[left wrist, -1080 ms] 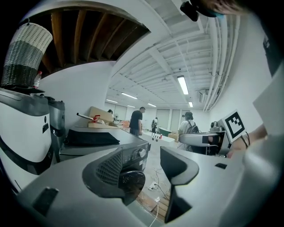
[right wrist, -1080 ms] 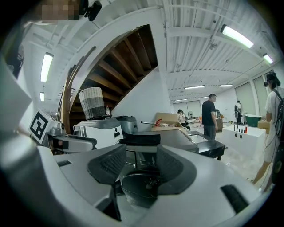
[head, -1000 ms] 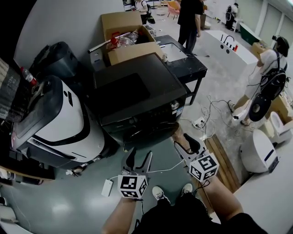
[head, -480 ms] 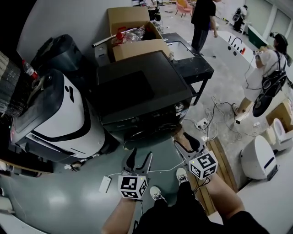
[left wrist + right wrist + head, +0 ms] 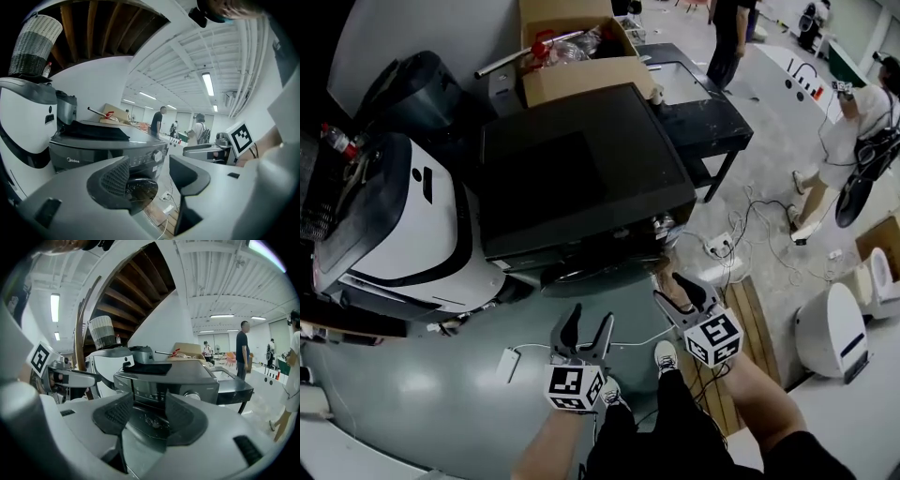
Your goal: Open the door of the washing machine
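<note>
Head view first: the washing machine [image 5: 581, 178] is the dark front-loader in the middle, parked between a white appliance [image 5: 403, 225] and a black side surface [image 5: 703, 122], with a cardboard box [image 5: 572, 56] behind it. Its round door [image 5: 600, 274] is on the front face, low down, and looks closed. The left gripper [image 5: 586, 323] and right gripper [image 5: 682, 291] both hang above the floor in front of it, near but not touching. Nothing's started yet, I'd say.

Left gripper view: the jaws are spread wide with nothing in them. You just see the bottom of the door glass through the gap, with the control panel and knob above it.

Right gripper view: same deal, jaws apart and empty, but this one is lined up way better, with the door glass sitting pretty much dead centre between the jaws.

So I'd go in with the right. I honestly can't tell from here which side has the handle or recess, so find that first. Then get a jaw behind that edge and pull along the hinge's arc rather than straight out. Keep the left gripper out of the door's swing.
</note>
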`<state>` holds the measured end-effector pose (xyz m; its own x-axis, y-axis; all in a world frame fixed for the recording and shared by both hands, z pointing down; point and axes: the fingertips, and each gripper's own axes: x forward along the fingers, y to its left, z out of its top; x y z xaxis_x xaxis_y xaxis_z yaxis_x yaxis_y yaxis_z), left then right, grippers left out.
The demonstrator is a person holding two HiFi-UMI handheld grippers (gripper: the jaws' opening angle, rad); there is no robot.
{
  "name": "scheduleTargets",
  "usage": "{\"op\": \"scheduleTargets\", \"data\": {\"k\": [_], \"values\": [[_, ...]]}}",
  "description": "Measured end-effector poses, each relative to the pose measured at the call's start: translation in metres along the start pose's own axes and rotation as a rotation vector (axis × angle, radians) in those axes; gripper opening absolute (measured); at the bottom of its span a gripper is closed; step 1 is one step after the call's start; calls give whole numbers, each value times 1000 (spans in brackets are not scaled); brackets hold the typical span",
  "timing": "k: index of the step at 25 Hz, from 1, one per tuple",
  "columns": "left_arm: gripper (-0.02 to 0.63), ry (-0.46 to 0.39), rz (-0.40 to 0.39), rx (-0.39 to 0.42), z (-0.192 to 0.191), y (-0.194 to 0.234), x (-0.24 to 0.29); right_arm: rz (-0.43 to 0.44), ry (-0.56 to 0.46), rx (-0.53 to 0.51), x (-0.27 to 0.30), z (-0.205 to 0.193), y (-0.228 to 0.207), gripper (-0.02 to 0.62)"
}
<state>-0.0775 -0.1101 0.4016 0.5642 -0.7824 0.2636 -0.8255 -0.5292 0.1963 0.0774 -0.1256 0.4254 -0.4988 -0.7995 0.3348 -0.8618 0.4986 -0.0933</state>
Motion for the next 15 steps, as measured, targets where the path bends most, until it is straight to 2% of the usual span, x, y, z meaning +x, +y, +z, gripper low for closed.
{"op": "scheduleTargets", "data": {"k": [8,15], "values": [[265,56,60,-35,-49,-5,63,79,90,-46,45,-58,-53,216],[265,101,101,-65,-90,4,101,104,176,-48,85,-114,-89,216]]}}
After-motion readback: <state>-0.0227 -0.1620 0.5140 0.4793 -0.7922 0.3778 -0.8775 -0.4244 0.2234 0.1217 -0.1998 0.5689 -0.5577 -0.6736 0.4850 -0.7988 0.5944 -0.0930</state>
